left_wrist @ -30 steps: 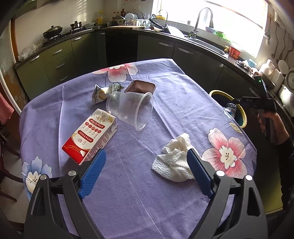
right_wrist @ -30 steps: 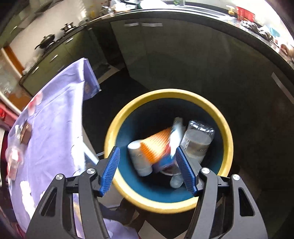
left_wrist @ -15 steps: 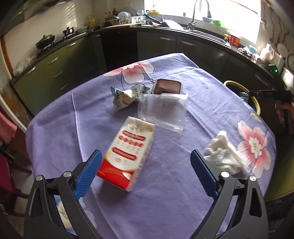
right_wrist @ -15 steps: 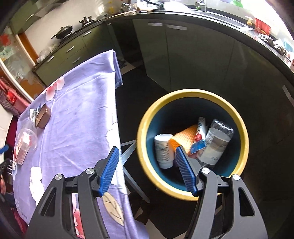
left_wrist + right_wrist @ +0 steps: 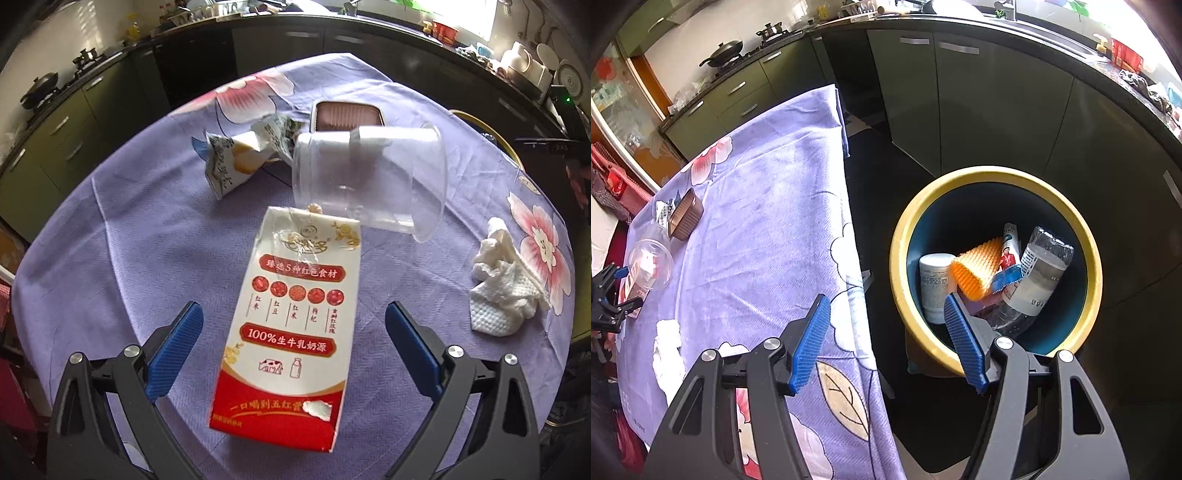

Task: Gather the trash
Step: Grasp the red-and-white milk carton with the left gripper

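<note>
My left tongs (image 5: 293, 334) gape wide, straddling the red-white milk carton (image 5: 291, 321) flat on the tabletop (image 5: 129, 240). Clear cup (image 5: 369, 181) on its side beyond; crumpled tissue (image 5: 506, 291) right.

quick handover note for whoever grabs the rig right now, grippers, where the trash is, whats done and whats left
Left gripper: open, empty, straddling the red and white milk carton lying flat on the table.
Right gripper: open, empty, over the gap between the table edge and the yellow-rimmed trash bin.
Done: the bin holds an orange cup, a white canister, a clear plastic bottle and wrappers.
Left on the table: the carton, a clear plastic cup on its side, a torn snack wrapper, a brown tray and a crumpled paper towel.
Next, probably: close on the carton.
</note>
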Action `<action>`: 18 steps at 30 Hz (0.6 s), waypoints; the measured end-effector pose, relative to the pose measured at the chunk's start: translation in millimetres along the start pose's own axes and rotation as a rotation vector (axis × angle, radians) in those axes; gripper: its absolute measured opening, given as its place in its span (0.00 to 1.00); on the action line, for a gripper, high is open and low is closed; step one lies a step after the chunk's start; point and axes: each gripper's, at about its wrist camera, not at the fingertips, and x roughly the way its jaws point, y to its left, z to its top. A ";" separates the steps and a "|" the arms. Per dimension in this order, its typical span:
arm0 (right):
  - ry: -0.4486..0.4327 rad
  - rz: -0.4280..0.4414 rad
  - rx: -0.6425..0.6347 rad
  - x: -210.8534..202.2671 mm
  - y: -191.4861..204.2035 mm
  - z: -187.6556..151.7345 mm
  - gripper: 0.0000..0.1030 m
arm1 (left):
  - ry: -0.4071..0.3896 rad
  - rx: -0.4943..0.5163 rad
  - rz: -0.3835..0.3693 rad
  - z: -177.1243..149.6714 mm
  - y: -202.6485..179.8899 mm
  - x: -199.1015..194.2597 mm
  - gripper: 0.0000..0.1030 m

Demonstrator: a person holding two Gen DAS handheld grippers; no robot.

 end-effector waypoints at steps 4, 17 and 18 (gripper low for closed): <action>0.002 0.004 0.000 -1.9 1.2 -3.2 0.62 | 0.017 0.022 0.000 -0.4 -1.2 9.6 0.92; 0.006 0.030 -0.004 -3.9 3.3 -9.1 0.62 | -0.018 -0.023 0.001 -0.3 1.7 0.0 0.50; 0.006 0.033 -0.005 -4.2 3.7 -9.7 0.62 | -0.018 -0.027 0.002 -1.3 1.6 -0.8 0.50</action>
